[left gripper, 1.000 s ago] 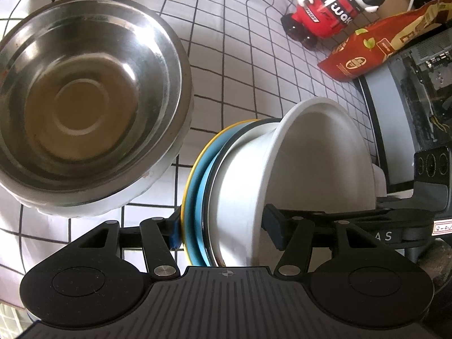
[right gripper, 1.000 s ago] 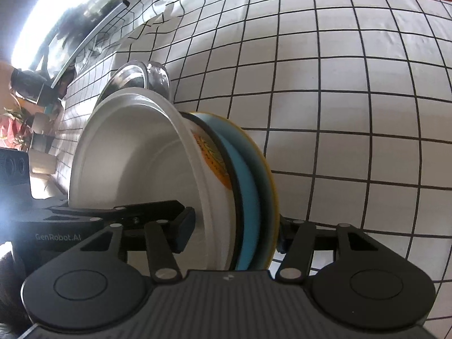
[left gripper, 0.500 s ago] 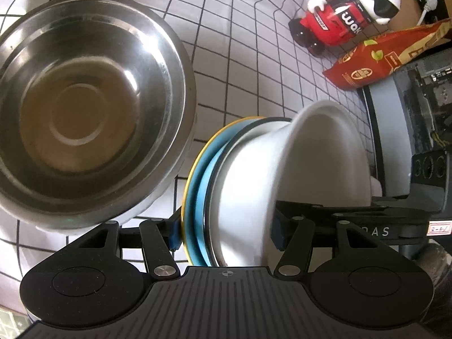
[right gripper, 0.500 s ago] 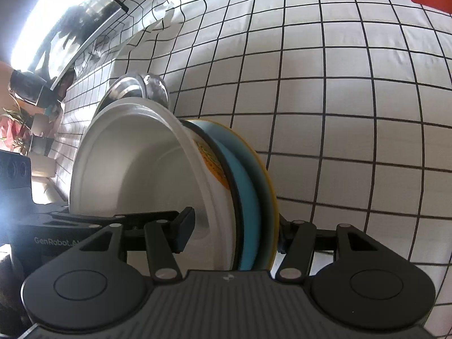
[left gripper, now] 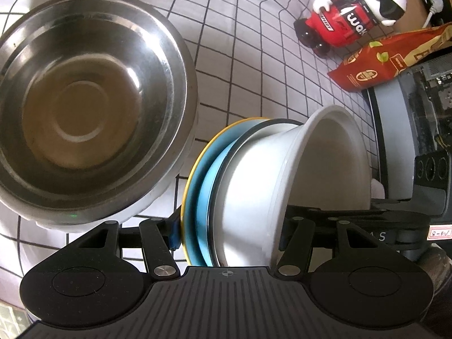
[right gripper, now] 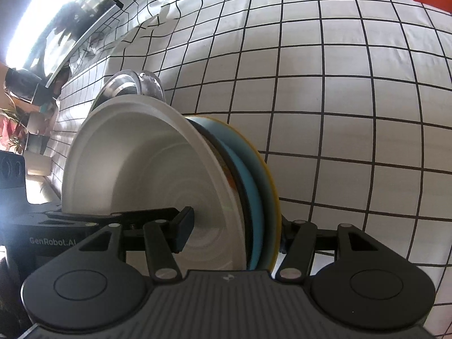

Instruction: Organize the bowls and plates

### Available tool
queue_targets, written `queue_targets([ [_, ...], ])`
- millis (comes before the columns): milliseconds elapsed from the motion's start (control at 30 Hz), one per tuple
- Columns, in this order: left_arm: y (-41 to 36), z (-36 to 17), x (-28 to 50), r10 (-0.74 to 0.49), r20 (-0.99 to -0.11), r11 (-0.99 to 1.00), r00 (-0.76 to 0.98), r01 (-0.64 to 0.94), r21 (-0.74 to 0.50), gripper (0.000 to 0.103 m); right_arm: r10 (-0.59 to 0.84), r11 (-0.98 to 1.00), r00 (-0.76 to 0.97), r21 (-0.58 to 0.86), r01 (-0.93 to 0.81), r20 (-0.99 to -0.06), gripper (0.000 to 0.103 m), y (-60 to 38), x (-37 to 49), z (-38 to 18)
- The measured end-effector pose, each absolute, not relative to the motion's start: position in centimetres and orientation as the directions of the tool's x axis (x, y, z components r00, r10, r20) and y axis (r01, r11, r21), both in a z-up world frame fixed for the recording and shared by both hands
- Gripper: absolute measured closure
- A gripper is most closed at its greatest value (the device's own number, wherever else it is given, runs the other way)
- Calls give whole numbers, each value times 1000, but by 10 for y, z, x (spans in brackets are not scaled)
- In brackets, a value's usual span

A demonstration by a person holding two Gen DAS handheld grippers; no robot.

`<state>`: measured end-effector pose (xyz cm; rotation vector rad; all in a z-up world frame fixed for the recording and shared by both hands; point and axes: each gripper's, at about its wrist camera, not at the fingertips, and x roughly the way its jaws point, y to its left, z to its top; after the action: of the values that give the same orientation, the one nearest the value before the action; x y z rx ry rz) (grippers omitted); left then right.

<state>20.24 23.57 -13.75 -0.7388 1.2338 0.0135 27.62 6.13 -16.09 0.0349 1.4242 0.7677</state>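
Note:
A stack of dishes is held on edge over the checked cloth: a white bowl point(left gripper: 254, 197) point(right gripper: 141, 169), a dark-rimmed dish, a blue plate point(left gripper: 202, 197) point(right gripper: 248, 183) and a yellow plate point(left gripper: 192, 175) point(right gripper: 268, 175). My left gripper point(left gripper: 228, 226) is shut on the stack, one finger inside the white bowl and the other behind the yellow plate. From the opposite side my right gripper point(right gripper: 234, 231) clamps the same stack the same way. A large steel bowl point(left gripper: 84, 113) point(right gripper: 132, 84) sits upright on the cloth just beside the stack.
A red-and-white toy figure point(left gripper: 353, 22) and a red packet point(left gripper: 381, 59) lie at the far right of the cloth. A grey machine case point(left gripper: 409, 127) stands along the right edge. The black-and-white checked cloth point(right gripper: 339, 84) stretches bare beyond the stack.
Both grippers keep their grip on the stack. The stack has tipped slightly, showing more of the white bowl's inside in the right wrist view; the steel bowl has not moved.

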Motion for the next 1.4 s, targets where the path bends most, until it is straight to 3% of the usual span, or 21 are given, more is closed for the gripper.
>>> queue_targets([
  [433, 242, -92, 202, -385, -820, 757, 423, -364, -543, 41, 495, 747, 3, 424, -512, -869, 45, 68, 279, -103],
  [667, 280, -57, 200, -318, -815, 780, 485, -355, -515, 41, 547, 715, 40, 442, -541, -836, 45, 111, 285, -73],
  [967, 339, -69, 193, -247, -851, 785, 464, -419, -456, 41, 558, 688, -18, 474, -549, -830, 46, 185, 292, -100],
  [1400, 371, -100, 192, -280, -860, 798, 426, -395, -455, 41, 516, 707, -52, 459, -537, -855, 45, 221, 296, -133],
])
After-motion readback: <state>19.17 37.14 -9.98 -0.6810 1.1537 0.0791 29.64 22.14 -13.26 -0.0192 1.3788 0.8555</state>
